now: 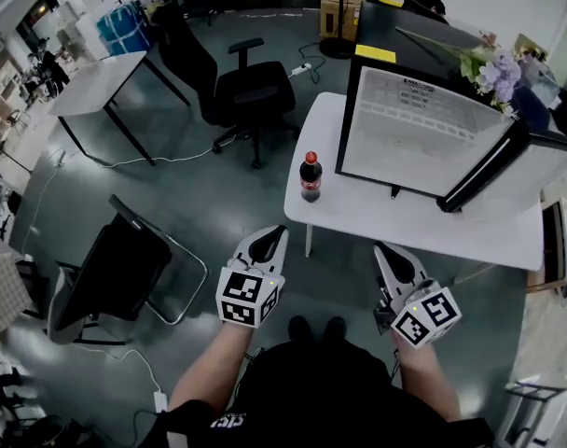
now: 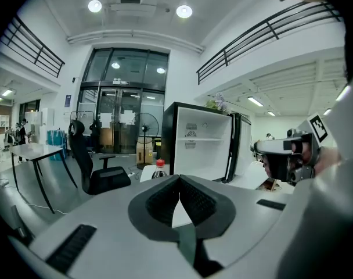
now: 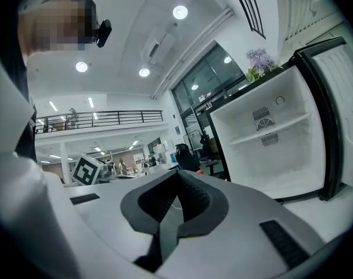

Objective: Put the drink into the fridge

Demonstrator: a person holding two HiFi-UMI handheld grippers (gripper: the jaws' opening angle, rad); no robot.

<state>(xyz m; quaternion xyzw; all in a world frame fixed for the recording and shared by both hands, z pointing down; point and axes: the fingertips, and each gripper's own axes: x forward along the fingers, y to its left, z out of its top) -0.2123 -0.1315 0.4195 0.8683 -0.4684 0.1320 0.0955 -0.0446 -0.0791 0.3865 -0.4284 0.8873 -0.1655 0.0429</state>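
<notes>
A dark cola bottle with a red cap [image 1: 310, 175] stands upright on the left end of a white table [image 1: 405, 222]. Behind it on the table sits a small black fridge [image 1: 423, 133] with its door [image 1: 493, 171] swung open to the right and a white, bare inside. My left gripper [image 1: 281, 231] hovers off the table's front edge, below the bottle, jaws shut and holding nothing. My right gripper [image 1: 378, 245] is shut and bare too, just over the front edge. In the left gripper view the bottle [image 2: 159, 170] peeks above the shut jaws, with the fridge [image 2: 202, 147] behind.
A black office chair [image 1: 242, 91] stands behind the table's left end. Another dark chair [image 1: 116, 273] sits at the lower left, and a white desk [image 1: 97, 82] at the far left. Flowers [image 1: 489, 63] rest on top of the fridge. Cables trail on the grey floor.
</notes>
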